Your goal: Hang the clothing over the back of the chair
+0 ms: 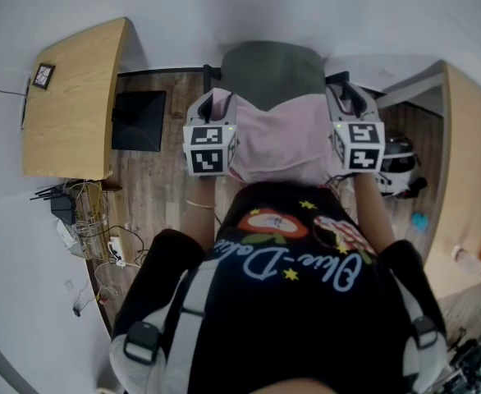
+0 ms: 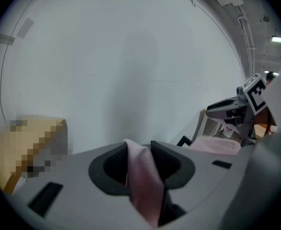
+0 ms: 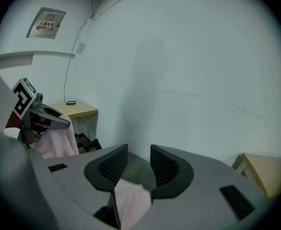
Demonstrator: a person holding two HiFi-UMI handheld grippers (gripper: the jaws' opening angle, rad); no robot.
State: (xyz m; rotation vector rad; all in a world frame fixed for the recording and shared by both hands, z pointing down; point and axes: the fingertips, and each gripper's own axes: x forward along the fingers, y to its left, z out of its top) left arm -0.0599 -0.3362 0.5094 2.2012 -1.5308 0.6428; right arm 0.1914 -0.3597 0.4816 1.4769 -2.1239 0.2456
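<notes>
Both pairs of jaws spread, pink clothing (image 2: 143, 186) upright in left gripper (image 2: 138, 150), low in right gripper (image 3: 139, 153)

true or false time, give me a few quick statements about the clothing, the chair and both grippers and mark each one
1. The clothing is pink. True.
2. The chair back is red. False: it is grey.
3. The right gripper's jaws stand apart. True; pink cloth sits low between them.
4. A wooden table stands at the head view's left. True.
5. The clothing lies on that wooden table. False: it spreads between the two grippers, at the chair back.
6. The left gripper has nothing between its jaws. False: pink cloth runs up between them.
</notes>
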